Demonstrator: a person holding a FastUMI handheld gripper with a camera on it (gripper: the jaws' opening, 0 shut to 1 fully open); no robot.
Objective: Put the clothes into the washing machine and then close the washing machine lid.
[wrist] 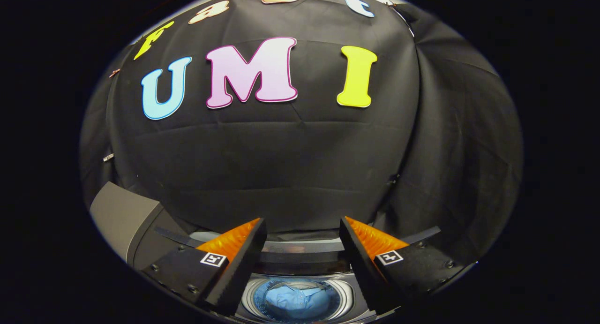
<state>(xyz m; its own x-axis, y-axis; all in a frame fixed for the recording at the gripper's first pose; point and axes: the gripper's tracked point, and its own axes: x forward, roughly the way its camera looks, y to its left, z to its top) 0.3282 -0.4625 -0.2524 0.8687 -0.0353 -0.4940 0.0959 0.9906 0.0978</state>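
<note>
- The gripper [302, 239] hangs above the washing machine [126, 216], fingers wide apart, holding nothing.
- Blue clothes [293, 300] lie in the drum, soft and limp.
- The lid [300, 257] looks rigid; push its front edge.

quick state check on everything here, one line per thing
gripper: open, fingers spread, nothing between them
washing machine: drum open to view below the fingers
lid: raised, not yet closed
blue clothes: lying in the drum
</note>
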